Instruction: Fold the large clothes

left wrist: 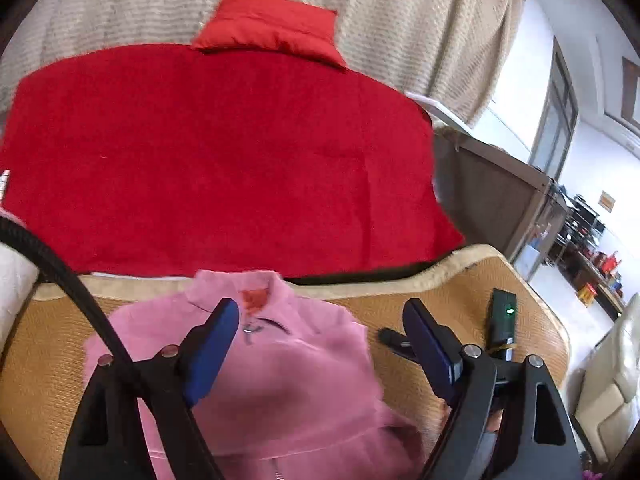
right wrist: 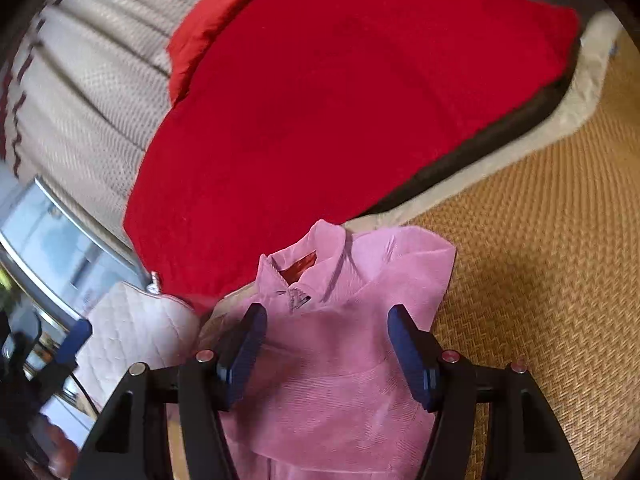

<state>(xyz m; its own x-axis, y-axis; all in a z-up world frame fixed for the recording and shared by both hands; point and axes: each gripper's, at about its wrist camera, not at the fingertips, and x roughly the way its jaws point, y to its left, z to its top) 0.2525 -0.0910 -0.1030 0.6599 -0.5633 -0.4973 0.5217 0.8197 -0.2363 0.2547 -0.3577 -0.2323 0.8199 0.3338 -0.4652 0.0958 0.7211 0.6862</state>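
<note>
A pink collared garment [left wrist: 288,380] [right wrist: 340,380] lies on a woven straw mat [left wrist: 48,360] [right wrist: 540,280], collar away from me, with a red label [left wrist: 254,300] [right wrist: 298,268] inside the neck. In the left wrist view its sides look folded in and its lower right is blurred. My left gripper [left wrist: 320,308] hangs above the garment's upper part with its blue pads wide apart and nothing between them. My right gripper [right wrist: 327,312] is also above the chest area, just below the collar. It is open, its pads clear of the cloth.
A red blanket [left wrist: 220,160] [right wrist: 340,100] and a red pillow [left wrist: 272,24] lie beyond the mat on a beige knit cover [left wrist: 400,20]. A dark device with a green light [left wrist: 502,320] rests on the mat to the right. A white quilted cushion [right wrist: 136,328] sits at the left.
</note>
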